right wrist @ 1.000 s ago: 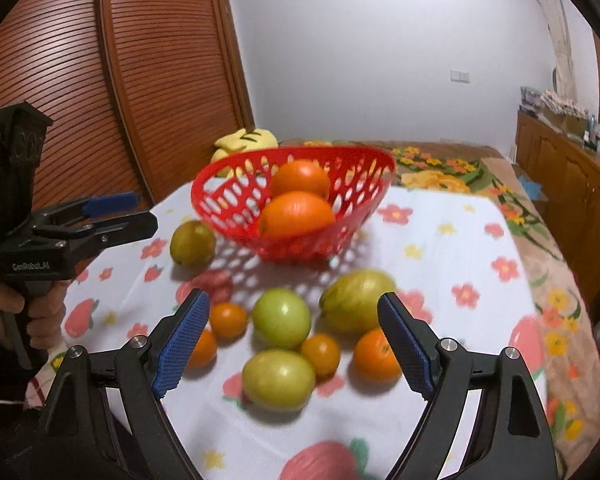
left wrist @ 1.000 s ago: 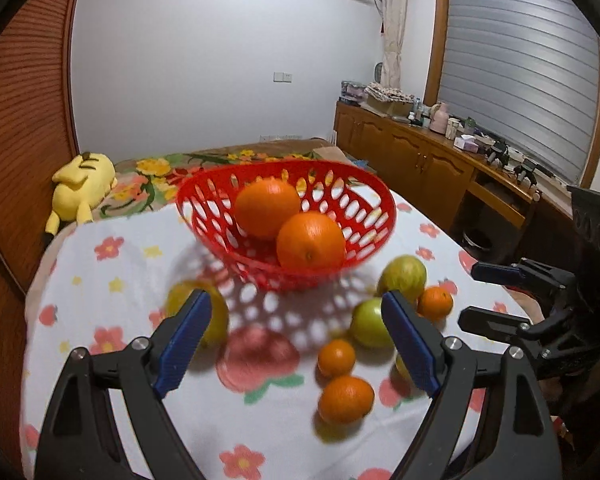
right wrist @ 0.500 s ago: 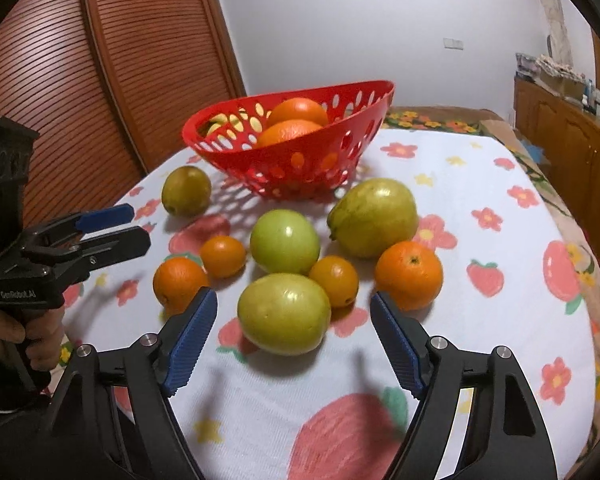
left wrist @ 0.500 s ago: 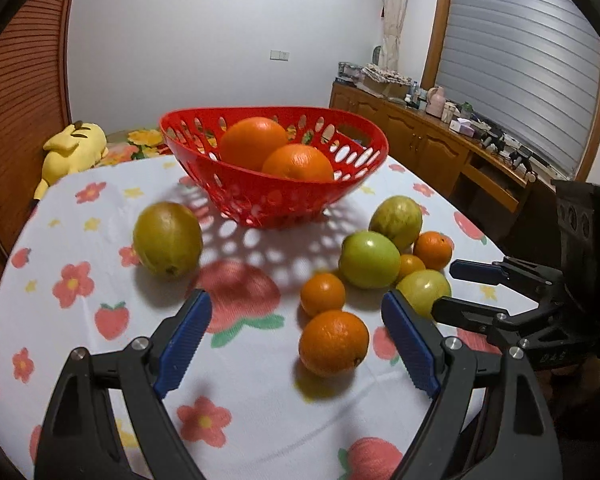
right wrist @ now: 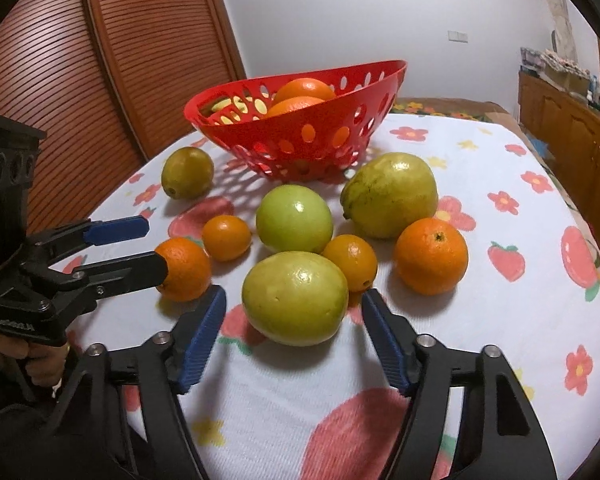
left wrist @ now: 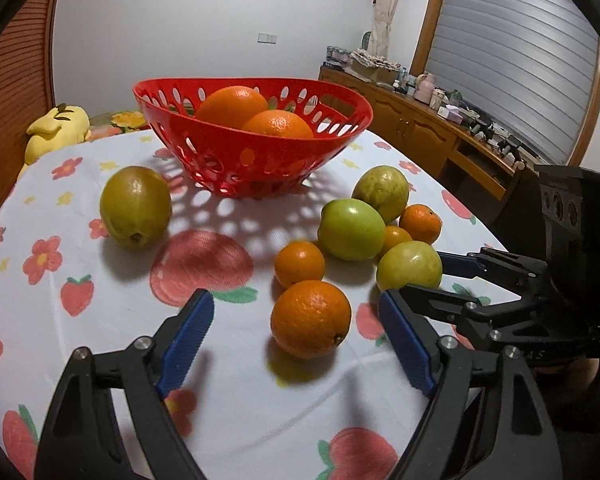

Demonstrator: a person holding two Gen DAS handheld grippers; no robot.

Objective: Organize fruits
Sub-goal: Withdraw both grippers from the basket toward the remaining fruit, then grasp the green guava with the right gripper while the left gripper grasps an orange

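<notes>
A red basket (left wrist: pixel 252 160) (right wrist: pixel 300 148) at the back of the table holds two oranges. In front of it several green fruits and oranges lie loose on the flowered cloth. My left gripper (left wrist: pixel 296 340) (right wrist: pixel 148 246) straddles the nearest orange (left wrist: pixel 310 318) (right wrist: pixel 186 268). Its jaws are closing, with a gap left on each side. My right gripper (right wrist: pixel 294 336) (left wrist: pixel 440 278) has a yellow-green fruit (right wrist: pixel 296 298) (left wrist: pixel 410 266) between its jaws. They are closing too, and the pads stand just off its skin.
An olive-green fruit (left wrist: pixel 136 206) lies alone at the left. A green fruit (right wrist: pixel 294 218), a larger one (right wrist: pixel 388 194) and three small oranges crowd behind the two straddled fruits. A yellow plush toy (left wrist: pixel 56 130) lies past the table's far left edge; a wooden sideboard (left wrist: pixel 420 132) stands right.
Both grippers have sunk toward the table and now sit low around their fruits. The right jaws have narrowed clearly around the yellow-green fruit; the left jaws narrowed slightly.
</notes>
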